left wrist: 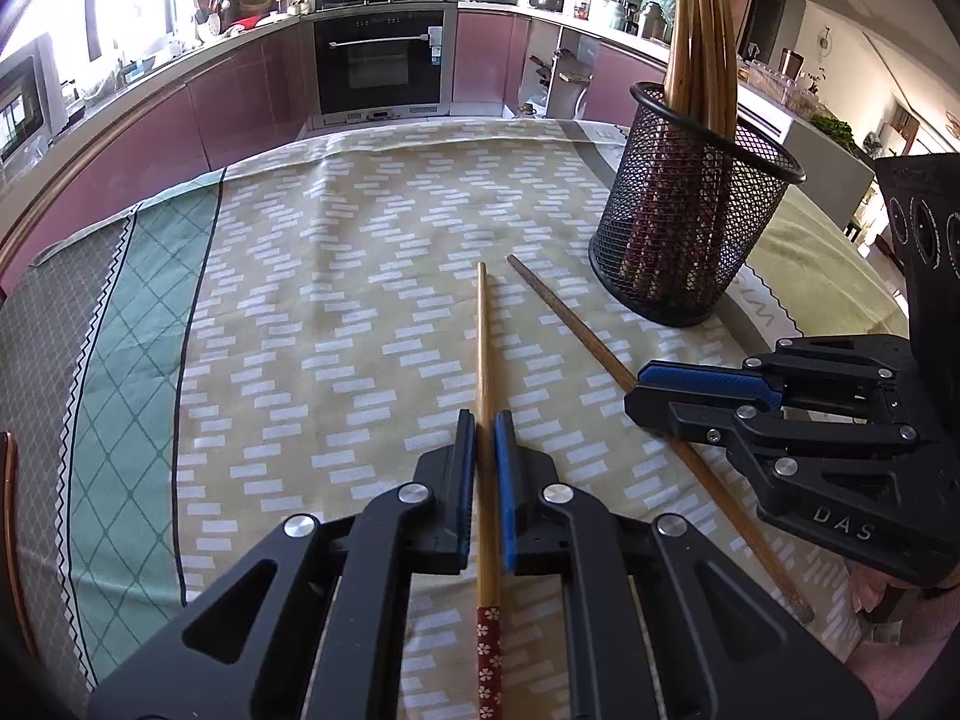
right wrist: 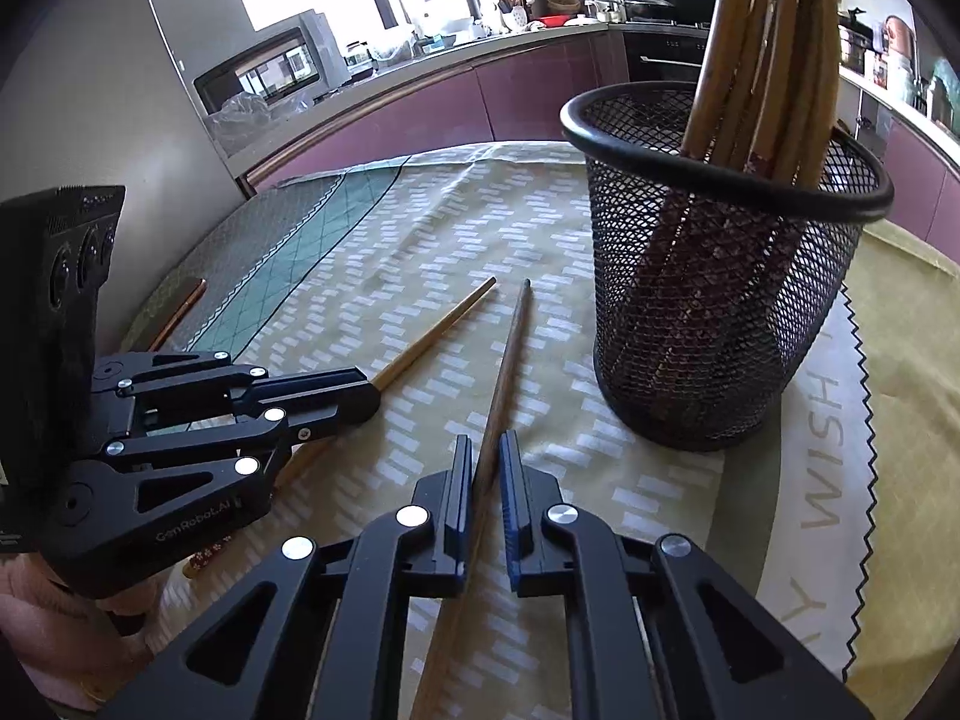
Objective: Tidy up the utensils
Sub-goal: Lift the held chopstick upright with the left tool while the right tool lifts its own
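Two chopsticks lie on the patterned tablecloth. A light chopstick (left wrist: 483, 360) with a red flowered end runs between the pads of my left gripper (left wrist: 485, 420), which is closed on it; it also shows in the right wrist view (right wrist: 432, 333). A darker chopstick (right wrist: 507, 360) lies between the pads of my right gripper (right wrist: 485, 444), which is closed on it; it also shows in the left wrist view (left wrist: 564, 312). A black mesh holder (left wrist: 690, 216) with several chopsticks standing in it sits ahead on the right, also in the right wrist view (right wrist: 720, 276).
The table carries a yellow-green tablecloth (left wrist: 336, 276) with a teal band on the left. Kitchen counters and an oven (left wrist: 381, 60) stand beyond the far edge. My right gripper (left wrist: 645, 390) sits close beside the left one.
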### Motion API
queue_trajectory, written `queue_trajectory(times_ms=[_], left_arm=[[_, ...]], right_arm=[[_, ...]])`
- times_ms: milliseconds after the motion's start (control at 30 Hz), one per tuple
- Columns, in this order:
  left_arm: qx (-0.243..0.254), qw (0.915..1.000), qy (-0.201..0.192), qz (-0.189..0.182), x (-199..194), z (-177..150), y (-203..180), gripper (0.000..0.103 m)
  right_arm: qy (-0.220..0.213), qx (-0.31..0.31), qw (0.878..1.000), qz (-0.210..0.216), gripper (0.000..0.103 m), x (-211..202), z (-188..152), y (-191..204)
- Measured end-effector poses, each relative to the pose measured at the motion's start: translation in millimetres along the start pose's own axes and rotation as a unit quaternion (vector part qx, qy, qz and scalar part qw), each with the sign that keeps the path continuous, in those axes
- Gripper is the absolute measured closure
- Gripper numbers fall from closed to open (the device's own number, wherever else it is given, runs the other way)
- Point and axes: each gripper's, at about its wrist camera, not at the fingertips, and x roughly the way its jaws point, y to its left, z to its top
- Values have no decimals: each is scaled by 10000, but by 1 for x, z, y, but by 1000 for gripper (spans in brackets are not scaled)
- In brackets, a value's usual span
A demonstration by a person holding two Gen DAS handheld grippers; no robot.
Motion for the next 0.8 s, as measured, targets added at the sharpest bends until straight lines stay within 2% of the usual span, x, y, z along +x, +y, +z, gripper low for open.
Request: queue_trajectory(times_ms=[367, 800], left_arm=[[-132, 9997, -132, -129, -12, 0, 5, 95], [-91, 9986, -404, -332, -40, 3, 1, 95]], right_arm=[[-180, 161, 9994, 241, 96, -14, -1, -2], [-504, 65, 9973, 527, 97, -38, 0, 3]])
